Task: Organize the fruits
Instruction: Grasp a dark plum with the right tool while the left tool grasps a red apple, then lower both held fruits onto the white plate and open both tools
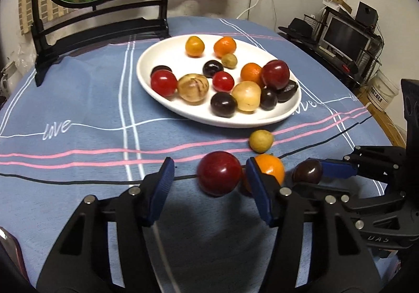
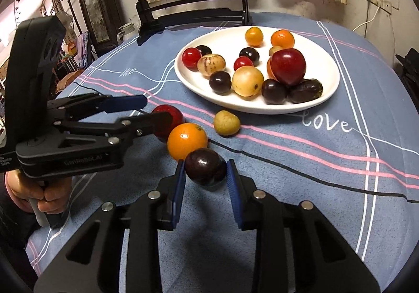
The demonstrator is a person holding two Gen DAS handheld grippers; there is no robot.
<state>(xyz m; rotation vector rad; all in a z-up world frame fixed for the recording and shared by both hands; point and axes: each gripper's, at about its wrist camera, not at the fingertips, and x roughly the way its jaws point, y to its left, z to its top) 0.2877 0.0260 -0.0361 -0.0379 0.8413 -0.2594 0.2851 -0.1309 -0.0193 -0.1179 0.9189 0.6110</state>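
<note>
A white plate [image 1: 157, 57] holds several fruits: red, orange, dark purple and tan; it also shows in the right wrist view [image 2: 332, 67]. On the cloth in front lie a red apple [image 1: 219, 173], an orange [image 1: 272, 167], a small yellow-green fruit [image 1: 261, 140] and a dark plum [image 1: 307, 171]. My left gripper [image 1: 209, 175] is open with the red apple between its fingers, nearer the right finger. My right gripper [image 2: 205, 171] is shut on the dark plum [image 2: 205, 170], low over the cloth. The orange [image 2: 187, 139] sits just behind it.
A round painted screen on a black stand [image 1: 99, 28] rises at the table's back. The blue striped tablecloth [image 1: 78, 99] covers the table. A monitor and shelves [image 1: 343, 36] stand off to the right.
</note>
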